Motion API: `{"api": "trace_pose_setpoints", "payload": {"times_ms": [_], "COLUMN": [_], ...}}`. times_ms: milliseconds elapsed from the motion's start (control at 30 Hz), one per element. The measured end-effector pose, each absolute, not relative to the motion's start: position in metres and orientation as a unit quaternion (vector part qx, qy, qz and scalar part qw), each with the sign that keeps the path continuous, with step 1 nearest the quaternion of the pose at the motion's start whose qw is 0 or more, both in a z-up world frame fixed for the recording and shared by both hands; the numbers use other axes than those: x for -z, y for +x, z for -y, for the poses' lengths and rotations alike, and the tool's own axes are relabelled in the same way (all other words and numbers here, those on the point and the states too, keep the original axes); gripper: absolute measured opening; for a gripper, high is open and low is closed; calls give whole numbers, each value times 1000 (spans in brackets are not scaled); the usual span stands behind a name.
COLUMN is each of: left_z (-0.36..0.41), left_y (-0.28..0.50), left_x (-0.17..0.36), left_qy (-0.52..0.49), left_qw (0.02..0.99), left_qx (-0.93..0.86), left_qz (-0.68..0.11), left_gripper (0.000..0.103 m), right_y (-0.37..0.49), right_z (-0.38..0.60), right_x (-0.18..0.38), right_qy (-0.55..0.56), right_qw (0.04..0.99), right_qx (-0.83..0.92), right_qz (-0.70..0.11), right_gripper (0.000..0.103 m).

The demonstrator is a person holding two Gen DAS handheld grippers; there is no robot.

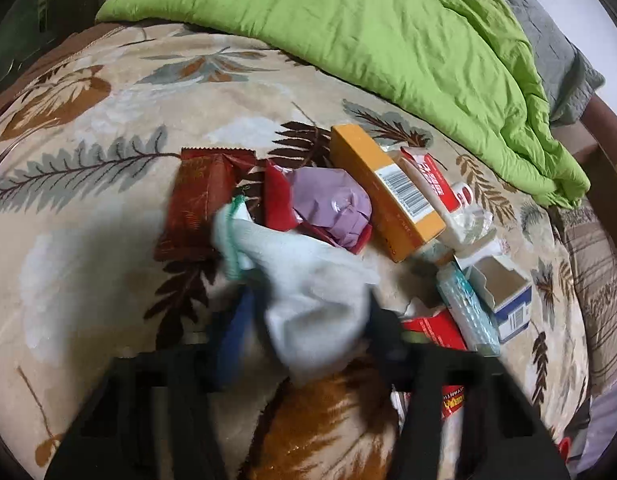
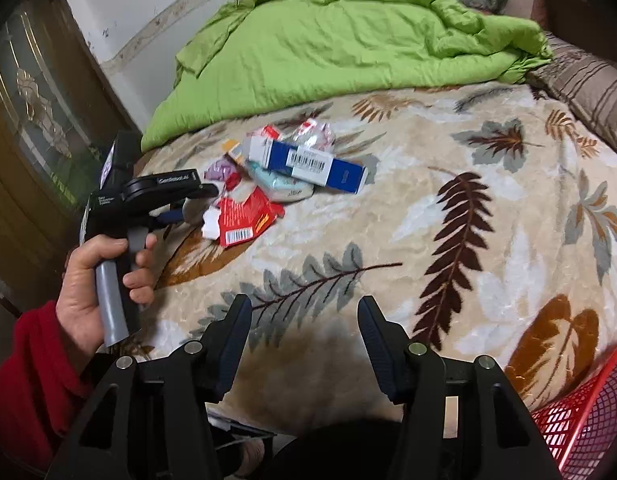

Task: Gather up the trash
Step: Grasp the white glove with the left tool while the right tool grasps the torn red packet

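My left gripper (image 1: 308, 308) is shut on a white knit glove or sock (image 1: 304, 280) with a green hem, blurred, just above the trash pile. The pile lies on the leaf-patterned blanket (image 1: 108, 128). It holds a brown wrapper (image 1: 200, 204), crumpled purple paper (image 1: 332, 208) on a red wrapper, an orange box (image 1: 388, 196), an open white-and-blue box (image 1: 504, 292) and a teal packet (image 1: 464, 308). In the right wrist view a hand in a red sleeve holds the left gripper (image 2: 188, 200) beside a torn red carton (image 2: 248, 216) and a blue-and-white box (image 2: 308, 164). My right gripper (image 2: 304, 312) stands open over bare blanket, with nothing between its fingers.
A crumpled green quilt (image 2: 328, 48) covers the far part of the bed. A red mesh basket (image 2: 588, 420) shows at the lower right of the right wrist view. A dark wooden door (image 2: 36, 120) stands to the left of the bed, and a striped pillow (image 2: 588, 84) lies at the right.
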State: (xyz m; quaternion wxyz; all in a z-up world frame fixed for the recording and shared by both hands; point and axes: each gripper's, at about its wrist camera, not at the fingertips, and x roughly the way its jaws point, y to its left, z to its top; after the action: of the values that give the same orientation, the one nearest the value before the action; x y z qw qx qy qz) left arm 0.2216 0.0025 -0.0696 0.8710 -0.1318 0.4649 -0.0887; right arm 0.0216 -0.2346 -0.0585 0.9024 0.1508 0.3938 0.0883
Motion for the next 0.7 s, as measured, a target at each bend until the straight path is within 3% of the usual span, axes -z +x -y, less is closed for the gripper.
{"api": "trace_pose_setpoints", "payload": {"times_ms": [367, 700], "left_z": [-8, -20], "left_y": [166, 152], "left_x": [35, 32], "left_qy": [-86, -89], "left_qw": [901, 909], "left_qx": [81, 68], "left_qz": [-418, -402], "left_gripper": [30, 30], "right_y": [118, 186], "right_z": [205, 191], "right_x": [61, 100], "right_qy": [183, 194], "right_qw": [872, 848], "right_qx": [-170, -165], "right_qz": [-421, -466], "right_gripper": [59, 48]}}
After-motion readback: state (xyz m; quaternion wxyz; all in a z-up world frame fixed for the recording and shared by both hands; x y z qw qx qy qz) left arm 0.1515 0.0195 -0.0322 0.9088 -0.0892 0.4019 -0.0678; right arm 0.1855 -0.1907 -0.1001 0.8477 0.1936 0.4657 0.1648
